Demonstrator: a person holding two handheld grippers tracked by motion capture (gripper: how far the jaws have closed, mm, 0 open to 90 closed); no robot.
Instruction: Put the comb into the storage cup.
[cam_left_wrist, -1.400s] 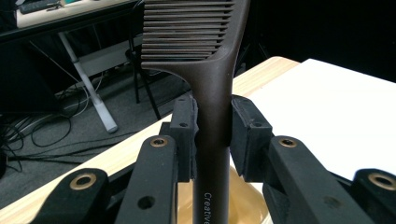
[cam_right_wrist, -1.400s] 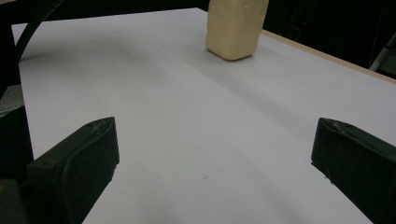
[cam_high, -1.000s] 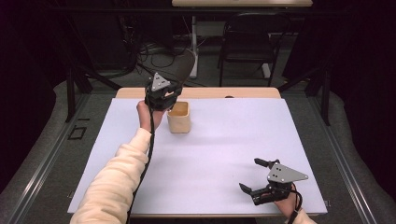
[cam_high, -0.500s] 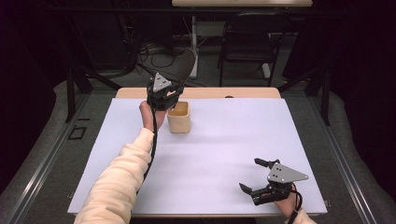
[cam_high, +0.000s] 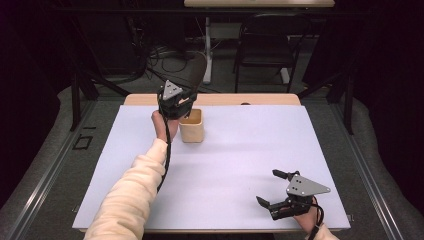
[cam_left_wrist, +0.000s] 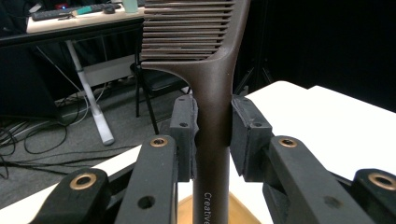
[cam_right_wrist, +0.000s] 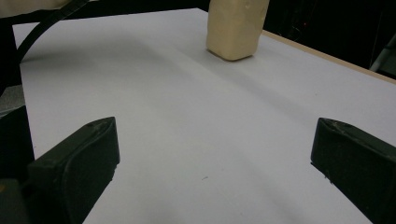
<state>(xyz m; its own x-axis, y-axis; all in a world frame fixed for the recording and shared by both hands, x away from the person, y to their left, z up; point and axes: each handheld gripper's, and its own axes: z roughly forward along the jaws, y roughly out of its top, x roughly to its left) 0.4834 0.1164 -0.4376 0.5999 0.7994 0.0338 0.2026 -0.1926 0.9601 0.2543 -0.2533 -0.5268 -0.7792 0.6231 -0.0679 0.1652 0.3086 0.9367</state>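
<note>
My left hand-held gripper (cam_high: 181, 102) has its pads clamped on the brown comb's (cam_left_wrist: 212, 107) handle, directly above the tan cup (cam_high: 191, 125), so I judge pickup done and lowering left; the right hand-held gripper (cam_high: 275, 189) idles wide open.

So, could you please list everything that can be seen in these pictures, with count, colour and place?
comb: one, dark brown, upright, handle clamped in the left tool, above the cup
cup: one, tan, squarish, open top, far left part of the table
table: one, white top, wooden far edge
chair: one, black, on the floor behind the table
cables: several, black, on the floor behind the table
left tool: one, black, shut on the comb
right tool: one, black, jaws open, near right corner
sleeve: one, cream, left forearm
</note>
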